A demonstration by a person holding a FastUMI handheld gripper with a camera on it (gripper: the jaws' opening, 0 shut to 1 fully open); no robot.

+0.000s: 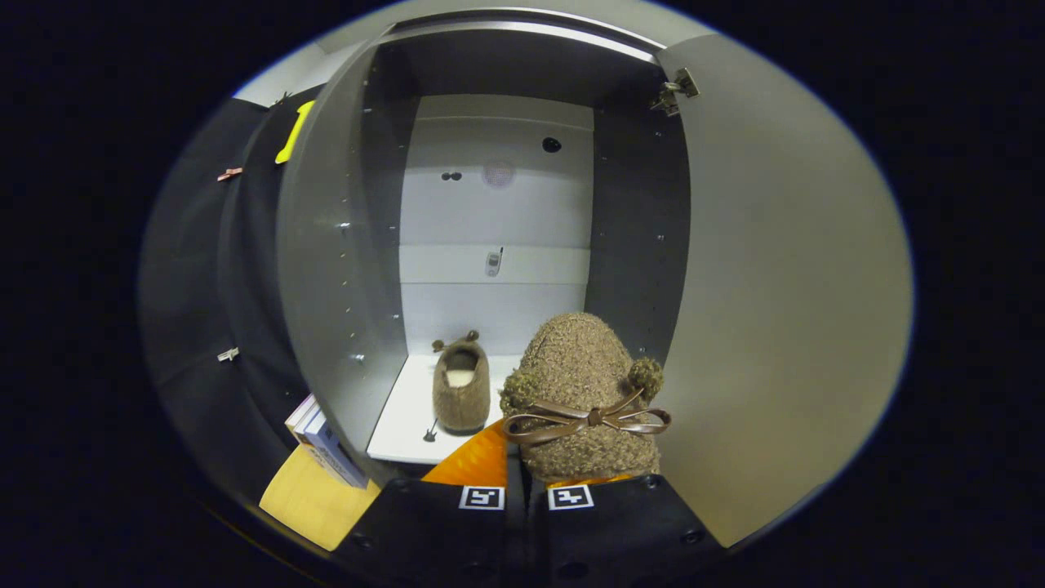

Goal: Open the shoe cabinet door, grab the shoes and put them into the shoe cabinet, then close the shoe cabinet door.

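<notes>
- The shoe cabinet (pixel 371 245) stands ahead of the claw with its door (pixel 784 278) swung wide at 3 o'clock, so the opening from 11 to 1 o'clock is free.
- Its white bottom shelf (pixel 400 416) lies at about 11 o'clock from the claw, just beyond the fingers and a little lower than the held shoe.
- The first slipper (pixel 461 384) already rests on that shelf, its long axis running front to back, with bare shelf to its right at 12 o'clock.
- The second slipper (pixel 584 400), brown and fuzzy with a bow across it, sits right at the claw, its long axis pointing forward into the cabinet.
- The claw (pixel 526 482) is pinching this second slipper at its near end, orange fingers nearly together; the next move judged needed is forward and slightly left onto the bare shelf beside the first slipper.
- Books (pixel 322 441) lean outside the cabinet at 9 o'clock.
</notes>
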